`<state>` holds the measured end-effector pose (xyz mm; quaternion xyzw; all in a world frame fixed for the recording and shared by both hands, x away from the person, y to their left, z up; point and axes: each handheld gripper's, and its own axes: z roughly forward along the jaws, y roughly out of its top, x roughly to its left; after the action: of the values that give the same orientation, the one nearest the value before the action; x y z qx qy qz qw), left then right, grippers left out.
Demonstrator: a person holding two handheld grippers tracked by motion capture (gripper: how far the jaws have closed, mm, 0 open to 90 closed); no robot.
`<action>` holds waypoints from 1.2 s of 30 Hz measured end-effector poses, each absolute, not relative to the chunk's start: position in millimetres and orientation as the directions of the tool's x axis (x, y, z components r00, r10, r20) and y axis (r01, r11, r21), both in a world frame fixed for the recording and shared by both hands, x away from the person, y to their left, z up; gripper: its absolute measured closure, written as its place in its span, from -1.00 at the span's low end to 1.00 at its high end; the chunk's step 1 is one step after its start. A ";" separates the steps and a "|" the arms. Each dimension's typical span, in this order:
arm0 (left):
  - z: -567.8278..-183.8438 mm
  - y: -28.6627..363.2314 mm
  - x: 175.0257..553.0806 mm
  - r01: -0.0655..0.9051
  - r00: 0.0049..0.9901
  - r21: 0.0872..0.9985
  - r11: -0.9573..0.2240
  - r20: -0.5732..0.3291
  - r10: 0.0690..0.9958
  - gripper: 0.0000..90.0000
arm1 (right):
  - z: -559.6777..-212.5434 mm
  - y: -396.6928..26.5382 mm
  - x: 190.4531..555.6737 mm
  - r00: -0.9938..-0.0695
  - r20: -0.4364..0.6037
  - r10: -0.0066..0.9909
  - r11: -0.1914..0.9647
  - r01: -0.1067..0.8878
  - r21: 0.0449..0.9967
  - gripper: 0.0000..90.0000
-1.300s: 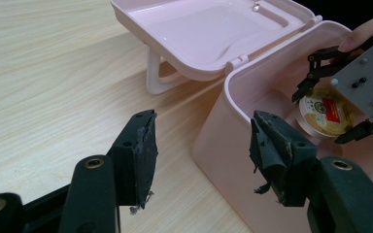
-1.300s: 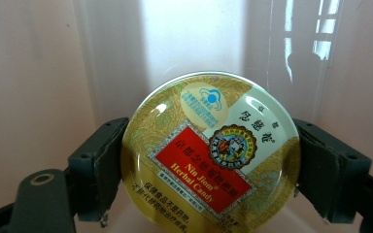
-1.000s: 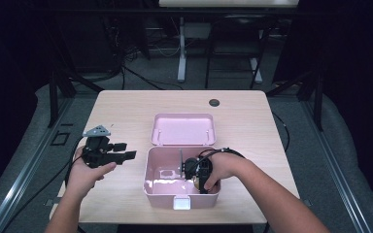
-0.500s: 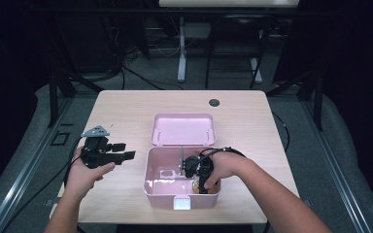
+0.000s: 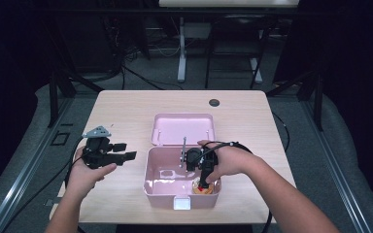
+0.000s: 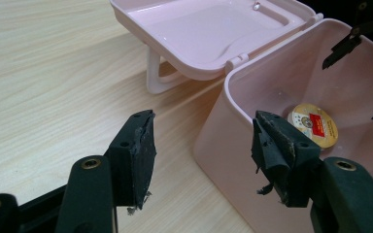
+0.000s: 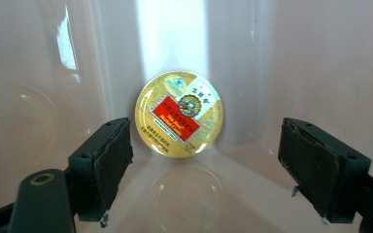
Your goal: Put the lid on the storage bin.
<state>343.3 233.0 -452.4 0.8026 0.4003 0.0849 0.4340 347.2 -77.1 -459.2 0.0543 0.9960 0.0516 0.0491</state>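
A pink plastic box stands open at the table's near middle, its lid lying back behind it. A round gold tin with a red label lies flat on the box floor, near the front right corner. My right gripper points down into the box above the tin, open. Its jaws have just been closing slightly with nothing pressed between them. My left gripper hovers open just left of the box, one jaw over the rim, and holds nothing. The tin lies beyond it.
The wooden table carries a small black grommet at its far edge. A thin metal rod stands up inside the box by the right hand. Cables trail from both grippers off the near edge.
The right gripper has lifted a little inside the box, away from the tin. The left gripper has stayed put.
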 end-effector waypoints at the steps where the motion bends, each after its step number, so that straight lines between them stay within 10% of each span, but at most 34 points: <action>1: -452.5 232.8 343.3 0.568 0.668 0.764 -0.306 -0.210 0.714 -0.10 | -455.0 -77.9 346.6 -0.988 -0.102 0.116 0.988 0.103 0.118 -0.56; 15: -450.9 228.0 340.6 0.569 0.664 0.772 -0.283 -0.228 0.712 -0.27 | -434.8 -100.8 344.7 -0.956 -0.091 0.281 0.939 0.253 0.234 -0.82; 36: -448.0 218.9 336.3 0.527 0.689 0.794 -0.303 -0.191 0.699 -0.20 | -428.6 -134.4 341.3 -0.917 -0.064 0.393 0.837 0.328 0.439 -0.45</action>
<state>336.3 218.9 -448.0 0.8016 0.3825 0.0955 0.4494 341.3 -134.4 -428.6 0.1889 0.9553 0.2145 0.0759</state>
